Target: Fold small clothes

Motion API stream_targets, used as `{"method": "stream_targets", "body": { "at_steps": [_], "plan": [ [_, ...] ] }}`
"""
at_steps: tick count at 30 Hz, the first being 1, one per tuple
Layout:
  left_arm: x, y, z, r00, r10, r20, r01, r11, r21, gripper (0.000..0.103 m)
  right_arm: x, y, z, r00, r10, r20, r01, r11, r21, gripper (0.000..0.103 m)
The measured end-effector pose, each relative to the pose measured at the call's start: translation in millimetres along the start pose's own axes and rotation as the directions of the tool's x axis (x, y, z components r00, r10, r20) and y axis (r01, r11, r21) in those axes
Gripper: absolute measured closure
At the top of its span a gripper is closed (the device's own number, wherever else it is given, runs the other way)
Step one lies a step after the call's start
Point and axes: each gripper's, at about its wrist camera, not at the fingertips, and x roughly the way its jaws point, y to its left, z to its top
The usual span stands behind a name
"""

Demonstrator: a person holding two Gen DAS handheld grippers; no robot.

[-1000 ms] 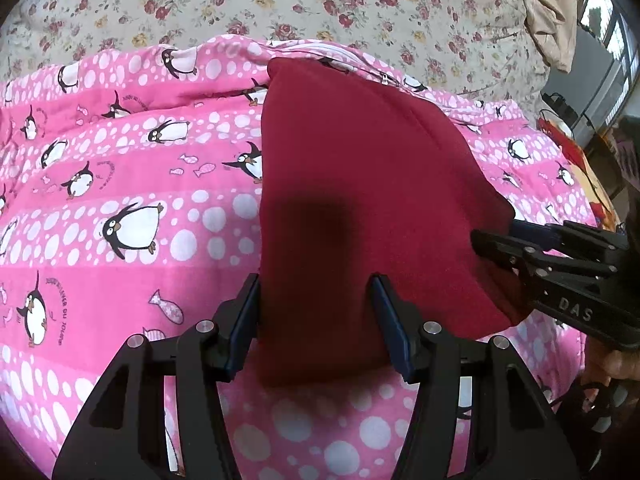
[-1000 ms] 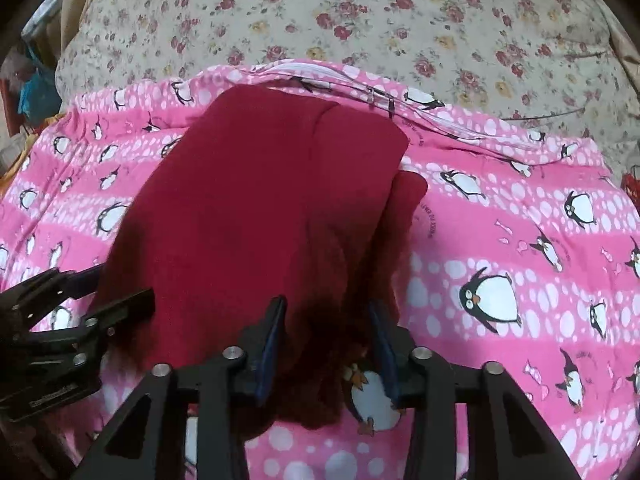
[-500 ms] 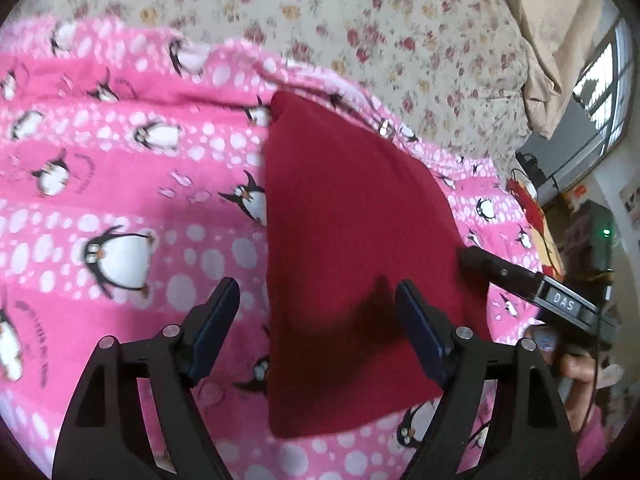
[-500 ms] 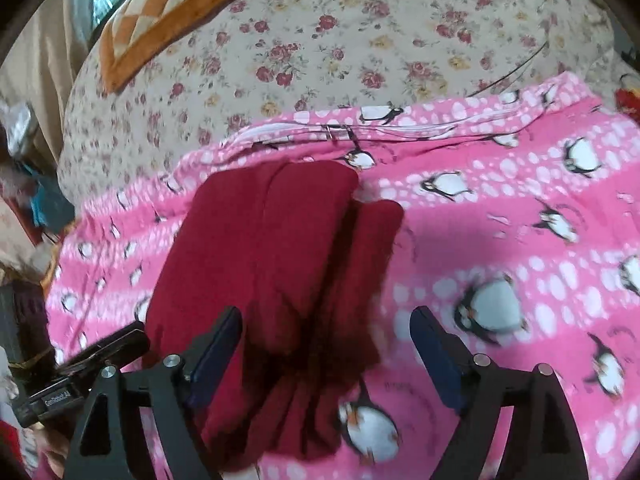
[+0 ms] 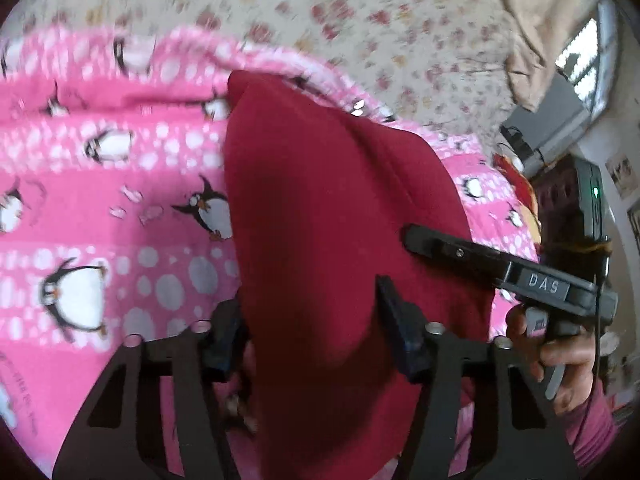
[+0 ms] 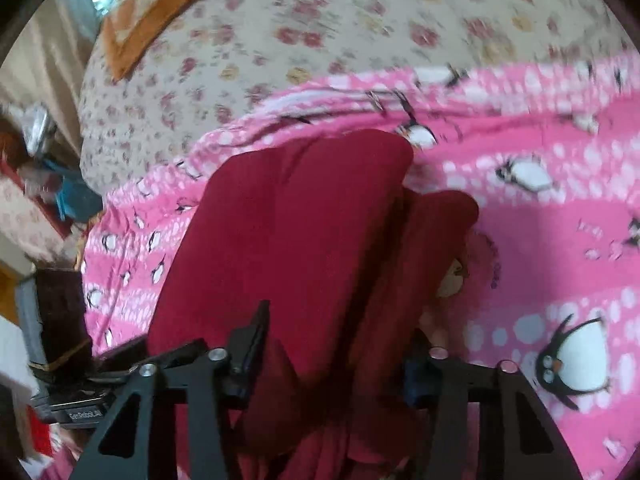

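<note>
A dark red folded garment lies on the pink penguin blanket. It also shows in the right wrist view, with a narrower fold sticking out on its right side. My left gripper is open, its fingers straddling the garment's near end. My right gripper is open, its fingers also straddling the near end of the cloth. The right gripper appears in the left wrist view, over the garment's right edge. Both views are blurred.
The pink blanket lies on a beige floral bedspread. An orange checked cushion lies at the back left in the right wrist view. Clutter and a window stand beyond the bed's right side.
Both grippers opened and lifted away from the garment half a second ago. They have now come back down with their fingers around its near end. The garment has stayed folded.
</note>
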Motion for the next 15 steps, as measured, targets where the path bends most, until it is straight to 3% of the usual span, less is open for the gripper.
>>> {"method": "stream_targets", "body": {
  "at_steps": [4,7,10,13,15],
  "plan": [
    [-51.4,-11.6,-18.0,1.000,-0.016,0.021,0.015,1.000,0.020,0.047,-29.5,30.2,-9.5,0.997,0.073,-0.006,-0.074,0.997,-0.031,0.053],
    [-90.1,-8.4,-50.0,1.000,0.006,0.022,-0.006,1.000,0.001,0.047,-40.3,46.3,-25.0,0.988,0.147,-0.036,-0.148,0.989,-0.026,0.053],
    [-94.6,-0.3,-82.4,0.999,0.049,-0.020,-0.050,0.998,-0.028,0.046,-37.4,59.2,-49.8,0.975,0.205,-0.084,-0.207,0.978,-0.017,0.052],
    [-78.5,9.5,-111.0,0.986,0.145,-0.082,-0.148,0.989,-0.029,0.041,-20.6,68.8,-75.5,0.988,0.042,-0.151,-0.058,0.994,-0.097,0.047],
    [-87.2,3.5,-121.4,0.981,0.192,-0.008,-0.192,0.981,0.001,0.038,-24.6,72.3,-86.2,0.990,-0.017,-0.137,-0.001,0.991,-0.131,0.043]
  ]
}}
